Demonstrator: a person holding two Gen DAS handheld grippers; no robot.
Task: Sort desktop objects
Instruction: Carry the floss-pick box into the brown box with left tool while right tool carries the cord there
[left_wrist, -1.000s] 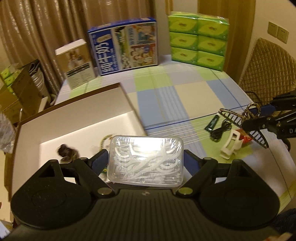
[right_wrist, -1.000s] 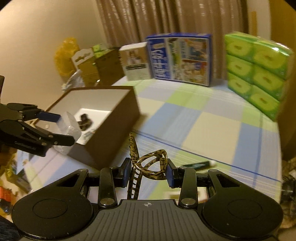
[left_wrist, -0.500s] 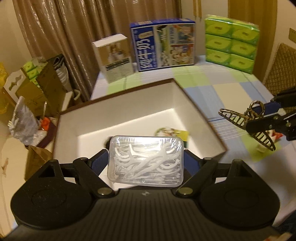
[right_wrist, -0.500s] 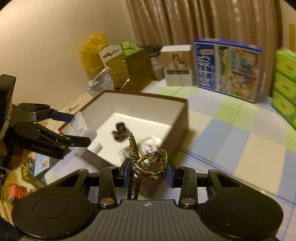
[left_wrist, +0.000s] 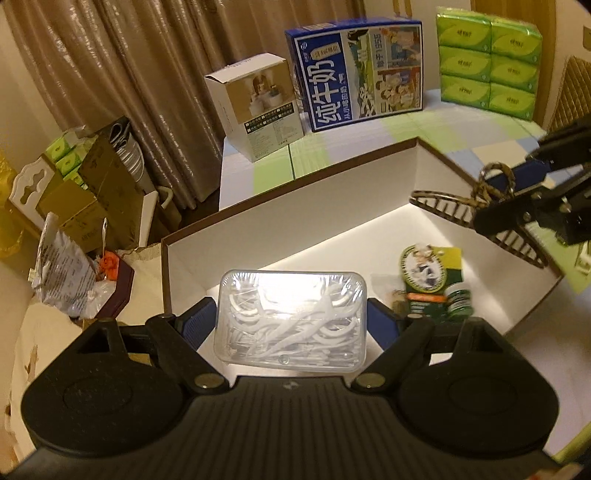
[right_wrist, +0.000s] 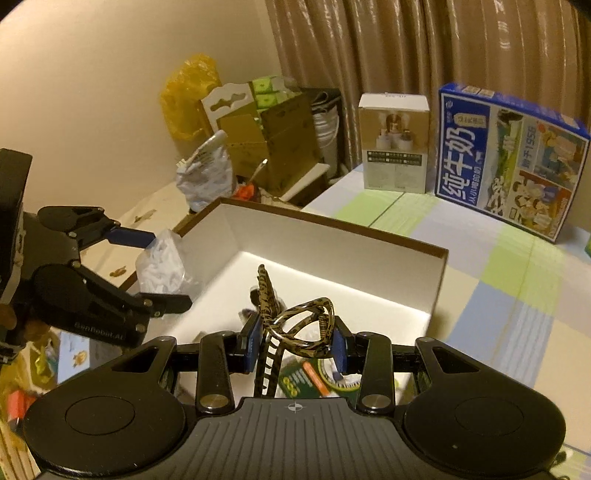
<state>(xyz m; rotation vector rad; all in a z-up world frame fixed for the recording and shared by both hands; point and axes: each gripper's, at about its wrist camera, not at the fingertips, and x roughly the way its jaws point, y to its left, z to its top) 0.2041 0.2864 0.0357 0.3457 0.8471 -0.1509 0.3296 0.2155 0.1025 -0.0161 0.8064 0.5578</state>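
My left gripper (left_wrist: 291, 321) is shut on a clear plastic box of white floss picks (left_wrist: 291, 317) and holds it above the near left corner of the open white storage box (left_wrist: 332, 192). My right gripper (right_wrist: 295, 347) is shut on a leopard-pattern hair claw clip (right_wrist: 295, 325) and holds it above the same storage box (right_wrist: 332, 236). In the left wrist view the right gripper (left_wrist: 517, 192) and clip (left_wrist: 461, 206) hang over the box's right rim. The left gripper (right_wrist: 147, 266) shows at left in the right wrist view. A green carded item (left_wrist: 428, 280) lies in the box.
A small dark object (right_wrist: 255, 295) also lies in the box. A white carton (left_wrist: 258, 107), a blue milk carton (left_wrist: 358, 70) and green tissue packs (left_wrist: 487, 62) stand at the table's back. Cardboard boxes and bags (left_wrist: 74, 206) crowd the floor at left.
Both grippers have moved left over the storage box with their objects still held. The hair clip is now above the box's inside; the floss box hangs over its near corner.
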